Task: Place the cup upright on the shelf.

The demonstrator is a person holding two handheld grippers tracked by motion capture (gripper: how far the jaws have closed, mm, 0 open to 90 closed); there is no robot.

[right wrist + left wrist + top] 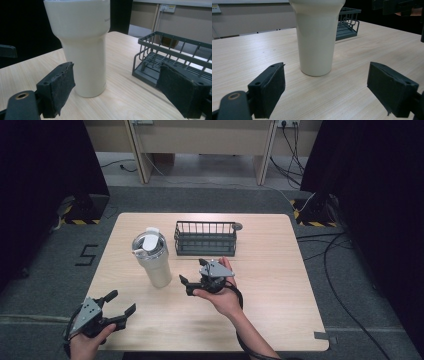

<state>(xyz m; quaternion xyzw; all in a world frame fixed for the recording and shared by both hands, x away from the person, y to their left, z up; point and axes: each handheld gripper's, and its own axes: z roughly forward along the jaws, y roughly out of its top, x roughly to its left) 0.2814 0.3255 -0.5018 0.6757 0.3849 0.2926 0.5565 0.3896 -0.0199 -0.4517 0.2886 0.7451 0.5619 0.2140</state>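
Observation:
A cream tumbler [152,260] with a grey and white flip lid stands upright on the left half of the wooden table [270,285]. My left gripper [121,302] rests near the front left corner, open, its jaws aimed at the tumbler [317,37] a short way ahead of the left gripper [327,67]. Just right of the tumbler my right gripper [192,272] hovers, held in a hand and open. Seen from the right gripper [117,66], the tumbler [82,50] stands close ahead at the left and nothing lies between the pads.
A dark wire rack [205,239] stands behind the right gripper at mid-table; it also appears as the rack [170,57] at the right and the rack [347,22] beyond the tumbler. Cables run over the floor to the right of the table.

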